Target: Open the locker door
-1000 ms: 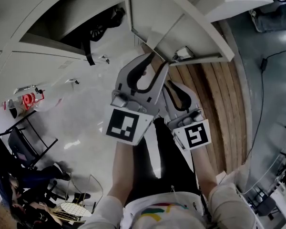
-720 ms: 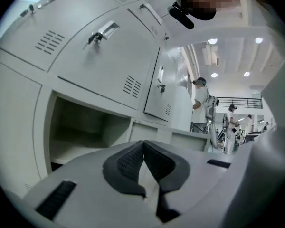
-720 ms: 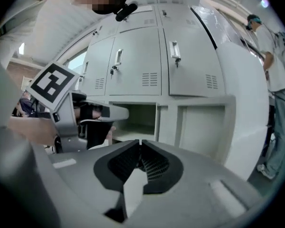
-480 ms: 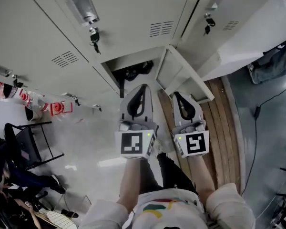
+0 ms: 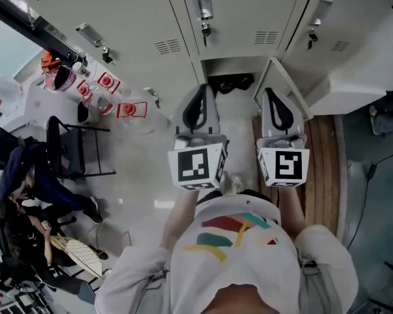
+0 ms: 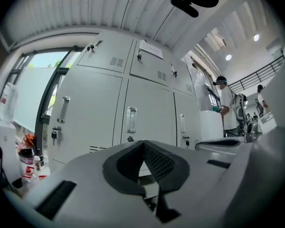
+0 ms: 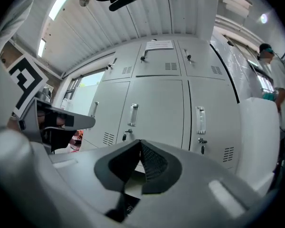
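Grey sheet-metal locker door (image 5: 289, 91) is standing swung open, hanging off the right edge of the open compartment (image 5: 230, 67). I am using that compartment as my reference. Something dark (image 5: 233, 82) is lying inside it; I cannot tell what it is.

Left gripper (image 5: 202, 89) is hovering just in front of the compartment's left half, and right gripper (image 5: 270, 93) is hovering in front of its right half, beside the door. Neither is touching it. In the left gripper view the jaws are pressing together with nothing between them (image 6: 143, 144). The right gripper view is showing the same, clenched and empty (image 7: 140, 144). Both are facing closed lockers above the compartment, with an upright handle (image 6: 131, 119) ahead of the left one.

Above the compartment a key (image 5: 205, 31) is hanging in a closed locker's lock. Right of it, a wooden slatted strip (image 5: 322, 150) is running along the floor. Well left of it, red-and-white containers (image 5: 132, 108) and a dark chair (image 5: 67, 146) are standing.
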A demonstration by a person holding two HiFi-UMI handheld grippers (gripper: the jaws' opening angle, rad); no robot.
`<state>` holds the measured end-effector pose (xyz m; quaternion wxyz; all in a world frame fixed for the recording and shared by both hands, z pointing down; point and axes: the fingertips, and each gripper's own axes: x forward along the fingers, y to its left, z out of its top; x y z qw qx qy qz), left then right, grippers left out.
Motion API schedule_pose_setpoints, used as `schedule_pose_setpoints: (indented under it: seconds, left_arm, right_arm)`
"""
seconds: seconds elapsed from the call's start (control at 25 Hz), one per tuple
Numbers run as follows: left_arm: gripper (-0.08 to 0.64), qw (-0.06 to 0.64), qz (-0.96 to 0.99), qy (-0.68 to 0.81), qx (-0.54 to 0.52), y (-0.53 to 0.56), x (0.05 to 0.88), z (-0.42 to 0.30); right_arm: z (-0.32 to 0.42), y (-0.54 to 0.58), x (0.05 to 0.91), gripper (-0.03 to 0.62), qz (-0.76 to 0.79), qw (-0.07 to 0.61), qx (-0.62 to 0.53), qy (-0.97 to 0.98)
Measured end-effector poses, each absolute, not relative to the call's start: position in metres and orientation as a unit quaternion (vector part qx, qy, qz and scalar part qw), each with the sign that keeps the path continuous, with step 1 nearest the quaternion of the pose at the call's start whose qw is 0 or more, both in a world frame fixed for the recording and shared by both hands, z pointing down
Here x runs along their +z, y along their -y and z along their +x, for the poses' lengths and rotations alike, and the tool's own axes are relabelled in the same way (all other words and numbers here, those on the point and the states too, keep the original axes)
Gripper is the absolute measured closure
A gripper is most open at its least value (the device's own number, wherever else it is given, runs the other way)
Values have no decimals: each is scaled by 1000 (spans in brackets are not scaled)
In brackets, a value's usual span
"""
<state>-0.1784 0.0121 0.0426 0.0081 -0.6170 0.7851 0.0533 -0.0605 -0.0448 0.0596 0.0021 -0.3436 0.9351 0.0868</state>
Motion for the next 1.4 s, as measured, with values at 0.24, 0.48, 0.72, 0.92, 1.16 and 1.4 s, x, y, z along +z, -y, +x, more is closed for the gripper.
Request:
schedule_pose_setpoints:
  seconds: [0.24, 0.48, 0.72, 0.92, 1.16, 1.4]
  left_arm:
    - [545, 43, -570, -820, 42, -59, 28, -186]
    - [545, 55, -551, -832, 42, -70, 20, -194]
    - [545, 60, -560, -825, 38, -66, 21, -185]
    - [545, 64, -569, -819, 36, -63, 19, -178]
    - [545, 66, -571, -817, 38, -65, 18, -178]
    - [545, 68, -566, -821, 37, -66, 20, -180]
  right_arm:
    - [-71, 16, 50, 589, -315, 7, 102, -943]
    - [-76, 3, 45, 589, -297, 24, 107, -948]
    - [-75, -2, 47, 589, -301, 19, 107, -947]
    - [-71, -2, 45, 589, -308, 21, 105, -945]
    - [-69, -4, 44, 589, -310, 21, 106, -945]
    - [-69, -6, 44, 589, -310, 18, 107, -945]
